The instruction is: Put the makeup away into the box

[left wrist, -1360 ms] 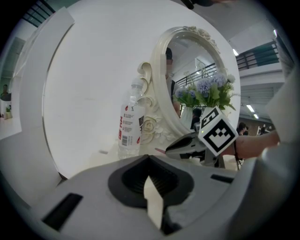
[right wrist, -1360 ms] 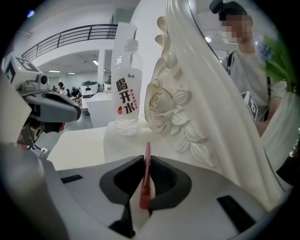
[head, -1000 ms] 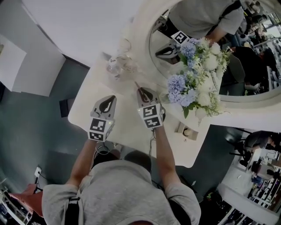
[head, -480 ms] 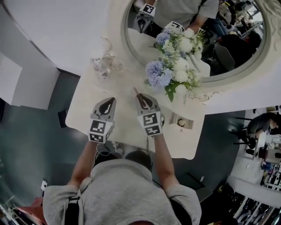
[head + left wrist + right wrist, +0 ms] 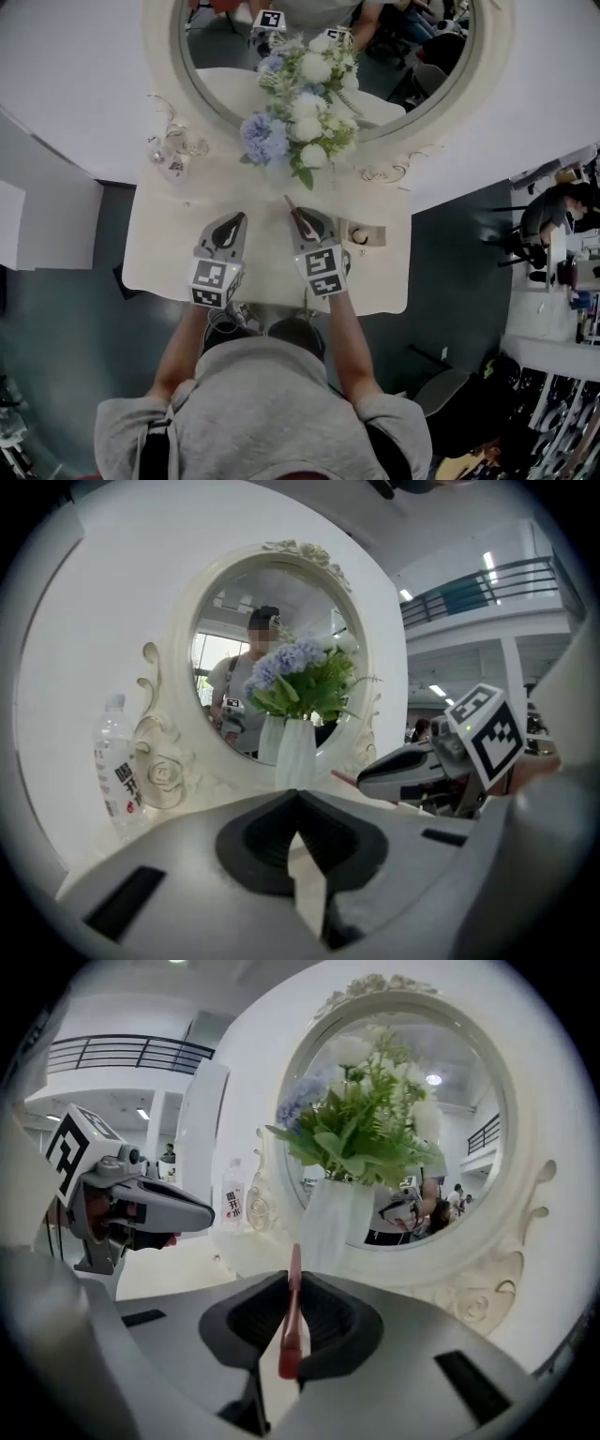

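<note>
A white surface (image 5: 159,258) with rounded corners stands against a white wall, over a dark grey floor (image 5: 56,319). On it sit one vase of flowers (image 5: 291,122), one round mirror (image 5: 164,56) behind the vase, one clear bottle (image 5: 173,152) to the vase's left, and one small open box (image 5: 364,235) to its near right. There are two tools in front of the vase. The left hand-held gripper (image 5: 235,221) is closed and empty. The right hand-held gripper (image 5: 300,212) pinches one slim red makeup stick (image 5: 292,1312).

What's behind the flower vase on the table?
The round mirror stands right behind the vase and reflects the bouquet. The vase and flowers cover the lower middle of its ornate white frame.
</note>
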Demonstrator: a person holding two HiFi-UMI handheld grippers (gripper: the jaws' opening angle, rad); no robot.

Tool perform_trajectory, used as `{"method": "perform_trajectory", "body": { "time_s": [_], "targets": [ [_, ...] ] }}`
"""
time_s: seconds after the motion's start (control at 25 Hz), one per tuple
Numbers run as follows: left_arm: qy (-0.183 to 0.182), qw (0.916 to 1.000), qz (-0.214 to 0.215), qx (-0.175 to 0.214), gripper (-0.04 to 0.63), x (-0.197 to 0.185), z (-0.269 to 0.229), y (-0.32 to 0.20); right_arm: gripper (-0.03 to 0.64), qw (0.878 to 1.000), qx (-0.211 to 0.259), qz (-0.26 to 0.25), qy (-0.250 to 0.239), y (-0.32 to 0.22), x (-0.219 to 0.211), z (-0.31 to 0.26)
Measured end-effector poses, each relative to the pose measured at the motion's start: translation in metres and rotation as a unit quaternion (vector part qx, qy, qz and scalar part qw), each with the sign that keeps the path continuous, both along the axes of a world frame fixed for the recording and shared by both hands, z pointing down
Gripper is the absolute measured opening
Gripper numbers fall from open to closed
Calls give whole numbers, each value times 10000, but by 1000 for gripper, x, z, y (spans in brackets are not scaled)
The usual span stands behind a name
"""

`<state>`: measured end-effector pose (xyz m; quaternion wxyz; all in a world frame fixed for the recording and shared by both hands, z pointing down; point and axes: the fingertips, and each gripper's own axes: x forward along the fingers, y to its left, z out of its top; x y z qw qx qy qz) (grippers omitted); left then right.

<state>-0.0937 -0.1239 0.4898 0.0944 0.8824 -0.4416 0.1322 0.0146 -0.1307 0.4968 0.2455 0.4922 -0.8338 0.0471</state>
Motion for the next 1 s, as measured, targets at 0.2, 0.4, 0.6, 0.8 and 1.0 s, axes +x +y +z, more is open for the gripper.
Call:
{"method": "perform_trajectory", "body": {
  "time_s": [0.2,0.4,0.6,0.8,1.0],
  "targets": [
    [67,9992,401,59,0,50,-5,4,55,9992,-13,377,94,17,51,4],
    [80,9973,725,-34,0,97,1,11,55,9972,-49,713,236,32,103,12],
    [77,9953,961,-115,0,137,9,19,55,9952,-128,914,319,43,147,22],
    [64,9942,1049,-218,0,170,17,23,55,9941,-208,969,449,50,181,34],
    [46,9944,999,-357,0,195,29,26,55,9942,-330,842,580,49,208,47]
  ]
}}
